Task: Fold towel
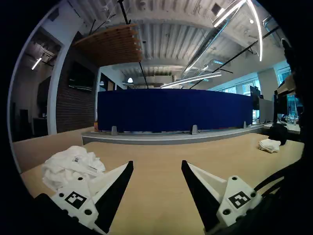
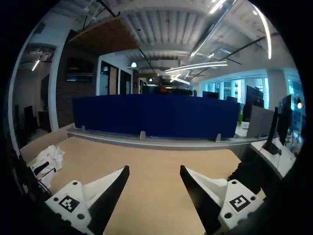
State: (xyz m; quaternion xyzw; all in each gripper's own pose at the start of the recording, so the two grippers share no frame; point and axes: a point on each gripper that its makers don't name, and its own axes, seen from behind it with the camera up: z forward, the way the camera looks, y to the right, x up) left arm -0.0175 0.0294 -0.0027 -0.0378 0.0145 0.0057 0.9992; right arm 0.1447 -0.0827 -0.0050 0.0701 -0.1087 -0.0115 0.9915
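A light wooden table (image 1: 164, 164) with a smooth, pale tan top stretches across both views. In the left gripper view, 2 white cloths lie on it, well apart. 1 is a crumpled towel (image 1: 72, 164) heaped near the left edge, with a small label showing on it. The other is a smaller folded cloth (image 1: 269, 145) far to the right, toward the back. A grey rail (image 1: 164, 137) runs along the table's far edge and carries a blue divider screen (image 1: 172, 109). In the right gripper view, the crumpled towel lies at the table's left edge.
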